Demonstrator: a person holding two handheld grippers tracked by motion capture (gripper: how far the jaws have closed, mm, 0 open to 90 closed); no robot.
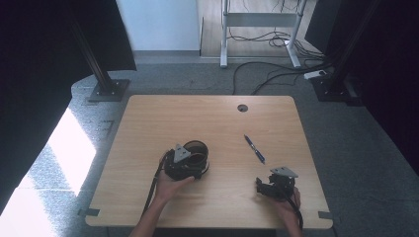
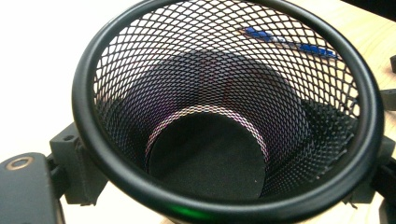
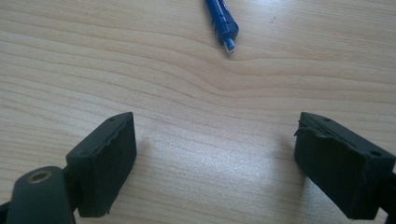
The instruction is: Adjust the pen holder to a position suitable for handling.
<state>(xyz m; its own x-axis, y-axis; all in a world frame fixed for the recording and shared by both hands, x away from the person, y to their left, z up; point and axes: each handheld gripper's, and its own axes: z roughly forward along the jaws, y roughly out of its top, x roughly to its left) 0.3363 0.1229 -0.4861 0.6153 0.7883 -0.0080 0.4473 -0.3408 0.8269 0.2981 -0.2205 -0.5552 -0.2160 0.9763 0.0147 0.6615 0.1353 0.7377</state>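
Observation:
A black wire-mesh pen cup (image 1: 196,149) sits left of the table's centre, and my left gripper (image 1: 190,163) is shut on it from the near side. In the left gripper view I look into the cup (image 2: 140,70); its rim sits between the two jaws of my left gripper (image 2: 224,179), and it looks empty inside. A blue pen (image 1: 254,148) lies flat on the wood to the right, also visible through the mesh as the pen (image 2: 289,43). My right gripper (image 1: 264,185) rests near the front right, open, its jaws wide apart with nothing between them; the right gripper (image 3: 215,158) faces the pen's tip (image 3: 223,23).
The wooden table (image 1: 212,123) has a round cable hole (image 1: 242,107) near its far edge. Black stands and curtains flank the table, and cables lie on the floor beyond it.

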